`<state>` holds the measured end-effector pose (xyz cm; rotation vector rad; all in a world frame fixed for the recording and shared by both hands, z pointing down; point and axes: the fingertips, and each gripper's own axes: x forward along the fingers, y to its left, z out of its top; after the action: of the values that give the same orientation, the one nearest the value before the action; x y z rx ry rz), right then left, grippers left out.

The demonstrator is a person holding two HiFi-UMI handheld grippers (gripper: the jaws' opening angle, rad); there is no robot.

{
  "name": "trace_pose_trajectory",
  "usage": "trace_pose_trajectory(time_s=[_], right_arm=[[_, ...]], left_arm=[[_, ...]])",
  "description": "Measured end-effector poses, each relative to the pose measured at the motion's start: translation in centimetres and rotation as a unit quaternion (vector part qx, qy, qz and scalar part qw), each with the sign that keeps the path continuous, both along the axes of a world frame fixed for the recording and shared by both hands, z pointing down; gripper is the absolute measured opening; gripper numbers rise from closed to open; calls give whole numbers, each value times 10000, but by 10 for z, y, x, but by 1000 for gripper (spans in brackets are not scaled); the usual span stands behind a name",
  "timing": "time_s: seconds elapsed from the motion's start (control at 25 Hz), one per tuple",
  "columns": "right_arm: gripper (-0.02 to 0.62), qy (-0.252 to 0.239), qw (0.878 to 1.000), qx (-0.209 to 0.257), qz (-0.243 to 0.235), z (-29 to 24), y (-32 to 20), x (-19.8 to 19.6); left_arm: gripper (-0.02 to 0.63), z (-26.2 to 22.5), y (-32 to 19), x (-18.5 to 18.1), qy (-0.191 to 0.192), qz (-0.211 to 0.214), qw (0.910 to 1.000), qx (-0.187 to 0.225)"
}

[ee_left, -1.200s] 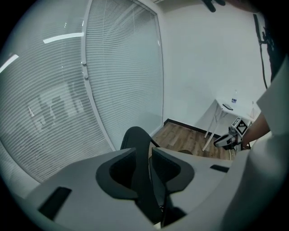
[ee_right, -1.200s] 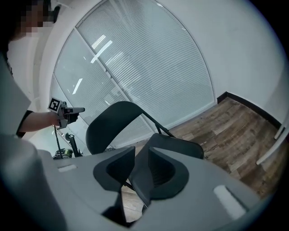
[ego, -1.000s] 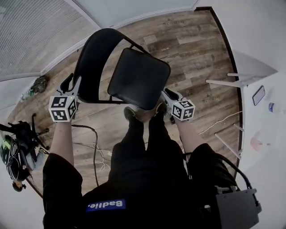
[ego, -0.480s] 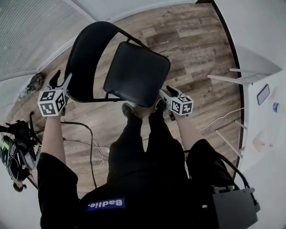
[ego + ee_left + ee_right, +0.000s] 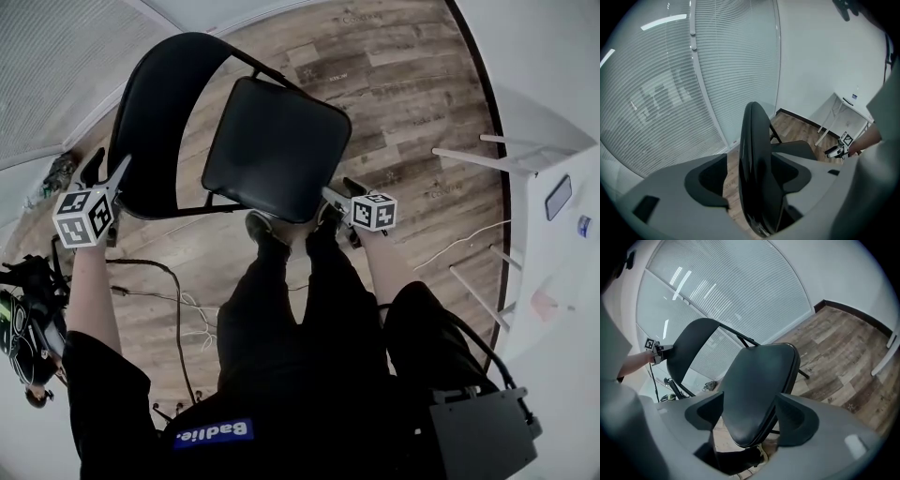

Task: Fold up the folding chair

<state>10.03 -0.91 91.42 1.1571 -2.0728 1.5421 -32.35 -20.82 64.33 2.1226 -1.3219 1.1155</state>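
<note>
The black folding chair stands unfolded on the wood floor in front of my legs, its padded seat (image 5: 277, 150) level and its curved backrest (image 5: 155, 112) to the left. My left gripper (image 5: 101, 173) is at the backrest's outer edge. Its jaws are opening, and the backrest (image 5: 757, 164) stands edge-on between them, with floor showing beside the left pad. My right gripper (image 5: 336, 195) is at the seat's near right corner. Its jaws are opening too, with the seat's front edge (image 5: 759, 390) between them and not pinched.
My shoes (image 5: 258, 228) sit under the seat's near edge. Cables (image 5: 178, 300) trail over the floor at the left, beside dark equipment (image 5: 28, 309). White table legs (image 5: 469, 159) and a white tabletop with a phone (image 5: 558, 197) stand at the right. A wall of blinds (image 5: 670, 93) runs behind the chair.
Both grippers' jaws have spread. The left gripper has slid left along the backrest's edge. The right one has stayed by the seat's corner. The chair now sits higher and further left in the head view.
</note>
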Motion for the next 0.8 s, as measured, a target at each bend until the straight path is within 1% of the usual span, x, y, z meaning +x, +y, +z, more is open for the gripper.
trace_pose_trajectory(time_s=[0.16,0.28,0.52,0.64,0.8], right_arm=[[357,-174,9993,-283,179,34,2,1],[375,-291,9985,-361,295,51,0,5],[388,-556,9966,-478,377,81,-2,0],[390,-740,9945,-524,518,94,-7,1],[390,-1104,9893,-593,753,107,-12,1]], left_arm=[[278,8,-5,5,166,59,9998,-76],[278,16,-6,10,256,135,9995,-109],[278,22,-7,11,265,248,9992,-146],[278,26,-8,17,369,307,9987,-176],[278,34,-6,21,471,376,9978,-275]])
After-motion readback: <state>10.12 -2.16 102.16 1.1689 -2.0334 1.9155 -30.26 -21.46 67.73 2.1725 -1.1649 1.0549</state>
